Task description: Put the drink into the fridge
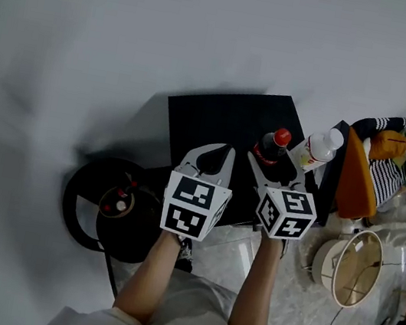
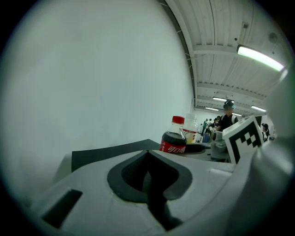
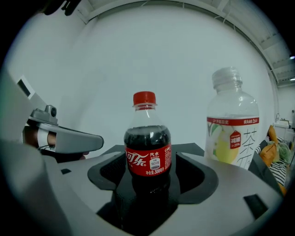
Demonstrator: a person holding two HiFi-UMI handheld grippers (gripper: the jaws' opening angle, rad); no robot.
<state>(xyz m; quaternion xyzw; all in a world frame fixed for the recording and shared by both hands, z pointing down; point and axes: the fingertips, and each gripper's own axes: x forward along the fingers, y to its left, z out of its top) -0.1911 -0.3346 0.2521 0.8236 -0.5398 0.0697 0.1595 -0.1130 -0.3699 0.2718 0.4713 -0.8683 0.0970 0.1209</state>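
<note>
A small cola bottle (image 1: 272, 147) with a red cap stands upright on a black top (image 1: 210, 120) against the white wall. My right gripper (image 1: 271, 164) is open. The cola bottle (image 3: 147, 147) stands between its jaws, with a gap to the pad on each side. A taller clear bottle (image 1: 316, 150) with a white cap and a pale drink stands just right of it, outside the jaws. My left gripper (image 1: 222, 153) hovers over the black top to the cola's left. Its jaws meet at the tips with nothing in them, and the cola bottle (image 2: 174, 140) lies ahead to its right.
A round black stand (image 1: 102, 206) sits on the floor at the left. Right of the black top lie orange and striped cloth (image 1: 377, 165) and a round light-rimmed basket (image 1: 356, 266), with cables on the floor. People stand far off in the left gripper view.
</note>
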